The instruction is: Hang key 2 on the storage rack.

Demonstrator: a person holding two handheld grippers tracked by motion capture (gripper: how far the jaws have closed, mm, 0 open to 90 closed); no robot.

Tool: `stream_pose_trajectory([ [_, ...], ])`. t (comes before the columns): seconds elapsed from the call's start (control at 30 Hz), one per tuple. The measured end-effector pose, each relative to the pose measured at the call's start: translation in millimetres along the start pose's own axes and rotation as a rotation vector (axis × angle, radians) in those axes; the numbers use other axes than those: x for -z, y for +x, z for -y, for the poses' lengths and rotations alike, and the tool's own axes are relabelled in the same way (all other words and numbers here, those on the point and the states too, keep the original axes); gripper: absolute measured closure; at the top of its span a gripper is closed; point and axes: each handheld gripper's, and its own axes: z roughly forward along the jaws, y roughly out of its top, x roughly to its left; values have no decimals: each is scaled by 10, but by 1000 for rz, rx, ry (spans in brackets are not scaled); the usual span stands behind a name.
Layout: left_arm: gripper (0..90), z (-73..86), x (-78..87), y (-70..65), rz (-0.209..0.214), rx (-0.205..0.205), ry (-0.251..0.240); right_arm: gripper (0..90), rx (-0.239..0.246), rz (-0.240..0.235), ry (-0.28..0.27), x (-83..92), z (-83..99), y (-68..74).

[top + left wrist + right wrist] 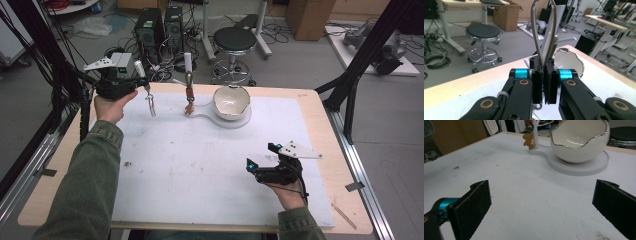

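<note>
Low over the bench [320,115], right gripper [264,156] idle with jaws wide, left gripper [141,75] clamped on a metal loop [543,30] with dangling key [150,105], seemingly bound for the hanger post [188,75] beside the bowl [231,102].

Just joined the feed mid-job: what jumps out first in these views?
The white eggshell-shaped bowl with its jagged rim sits on a white base at the table's far middle, beside a post hung with a small brown charm. The left gripper, raised far left, is shut on a metal loop; the right gripper rests open, near right.
</note>
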Motion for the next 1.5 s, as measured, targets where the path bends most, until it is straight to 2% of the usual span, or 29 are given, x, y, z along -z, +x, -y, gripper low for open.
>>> stream_pose_trajectory([
  [0.07, 864, 14, -19, 53, -8, 6, 7, 9, 2, 22, -14, 58, 37, -46],
  [0.13, 864, 5, -45, 88, -24, -2, 35, 10, -2, 38, -21, 104, 70, -80],
  [0.27, 864, -52, -100, 122, -40, -7, 46, 10, -24, 61, -25, 176, 151, -117],
  [0.4, 863, -131, -164, 100, -67, -23, 36, 10, -22, 76, -19, 214, 214, -130],
  [0.47, 864, -159, -206, 80, -68, -6, 17, 10, -26, 90, -11, 238, 231, -116],
  [0.6, 864, -228, -326, 50, -87, -23, 35, 9, -16, 94, -4, 263, 269, -96],
  [0.63, 864, -242, -346, 48, -89, -22, 27, 10, -22, 95, -1, 272, 276, -94],
  [0.73, 864, -273, -399, 66, -86, 8, -2, 10, -33, 95, -7, 288, 294, -107],
  [0.83, 864, -314, -461, 74, -103, 0, 7, 10, -33, 98, -19, 304, 294, -119],
  [0.93, 864, -345, -515, 70, -94, 35, -13, 10, -21, 115, -22, 327, 290, -101],
  [1.0, 864, -349, -549, 66, -103, 56, -39, 10, -15, 115, -28, 343, 289, -98],
  [1.07, 864, -333, -580, 80, -114, 70, -38, 10, -19, 114, -36, 360, 292, -102],
  [1.3, 865, -264, -727, 95, -132, 94, -35, 10, -38, 118, -36, 369, 306, -127],
  [1.5, 865, -239, -819, 31, -139, 94, -40, 10, -35, 117, -31, 350, 313, -118],
])
